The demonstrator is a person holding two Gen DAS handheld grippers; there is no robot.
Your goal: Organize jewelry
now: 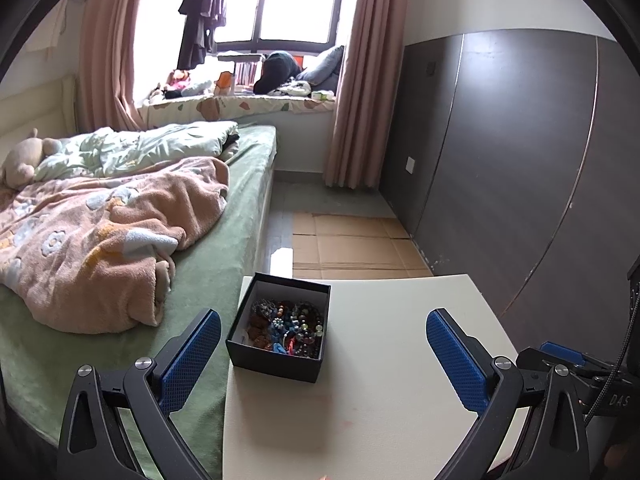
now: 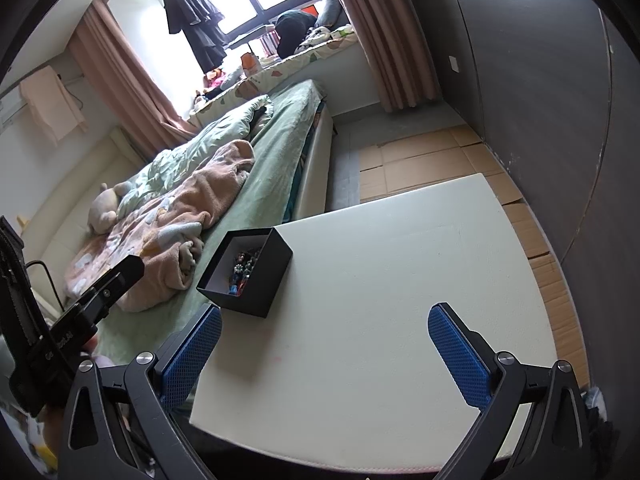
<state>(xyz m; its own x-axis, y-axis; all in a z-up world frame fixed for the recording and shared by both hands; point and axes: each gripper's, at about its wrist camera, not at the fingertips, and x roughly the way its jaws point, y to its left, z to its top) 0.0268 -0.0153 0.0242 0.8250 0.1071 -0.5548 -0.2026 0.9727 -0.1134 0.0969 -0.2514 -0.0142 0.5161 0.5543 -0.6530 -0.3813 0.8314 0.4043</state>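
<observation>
Starting at the left, the green bed point(image 1: 224, 248) is lying along the nine o'clock side of the room, with a peach blanket point(image 1: 100, 240) bunching up on it and a plush toy point(image 1: 24, 160) resting toward ten o'clock. Moving rightward, the left gripper point(image 1: 323, 336) is hovering low over the near edge of the white table point(image 1: 400, 360), its blue pads point(image 1: 192, 356) standing wide apart and gripping nothing. Just past its left finger, at about eleven o'clock from that gripper, the black box point(image 1: 276, 366) is sitting on the table's left edge beside the bed, open at the top, and the jewelry point(image 1: 288, 328) is lying heaped inside it, a tangle of dark, blue and amber beads with no piece showing on the tabletop. Further right, the right gripper point(image 2: 325, 338) is hanging over the bare middle of the table, its fingers likewise spread and empty, the box at its eleven o'clock and well apart from it. At three o'clock the dark wardrobe panels point(image 1: 520, 160) are closing off the room. I am judging that everything sitting in the box suits either a sorting about to draw pieces out or a tidying already gathered in, and the scene is not settling which. Any reach into the box would be calling for a steep approach between its tall walls and a fine pinch on one strand, since the beads are looking knotted together.
</observation>
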